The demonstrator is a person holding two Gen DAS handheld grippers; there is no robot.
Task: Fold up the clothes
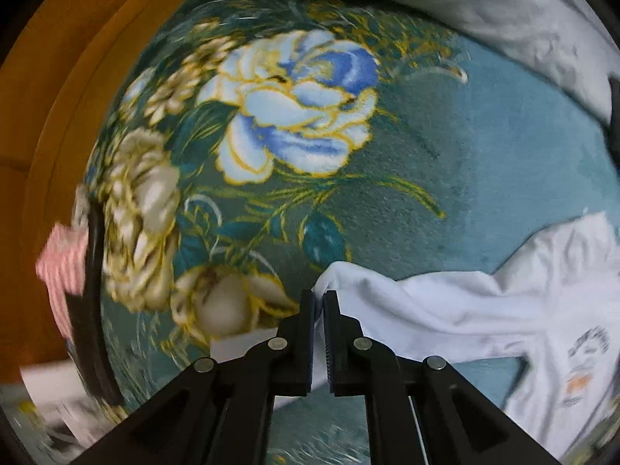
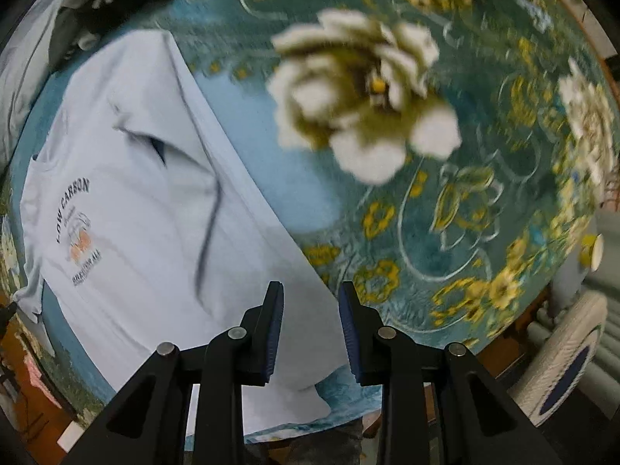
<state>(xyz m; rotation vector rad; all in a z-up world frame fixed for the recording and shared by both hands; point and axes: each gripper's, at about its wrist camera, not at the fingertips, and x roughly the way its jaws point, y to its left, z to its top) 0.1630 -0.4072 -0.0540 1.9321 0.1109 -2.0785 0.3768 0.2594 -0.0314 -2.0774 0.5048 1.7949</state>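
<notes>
I see open floral blanket (image 2: 445, 201) right of the white shirt (image 2: 147, 213); a pile of pale clothes (image 1: 484, 4) crowds the far edge

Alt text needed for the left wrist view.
The left gripper is shut on an edge of a white T-shirt, which trails rightward across a teal floral blanket. Pale bedding lies along the top.

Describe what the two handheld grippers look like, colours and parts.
Both look alike. The left gripper and right gripper are matte black plastic, each with two angled linkage arms joined by round silver pins. The fingers are flat black plates lined with dark blue ribbed pads. No cables, sleeves or printed markings show in either view.
</notes>
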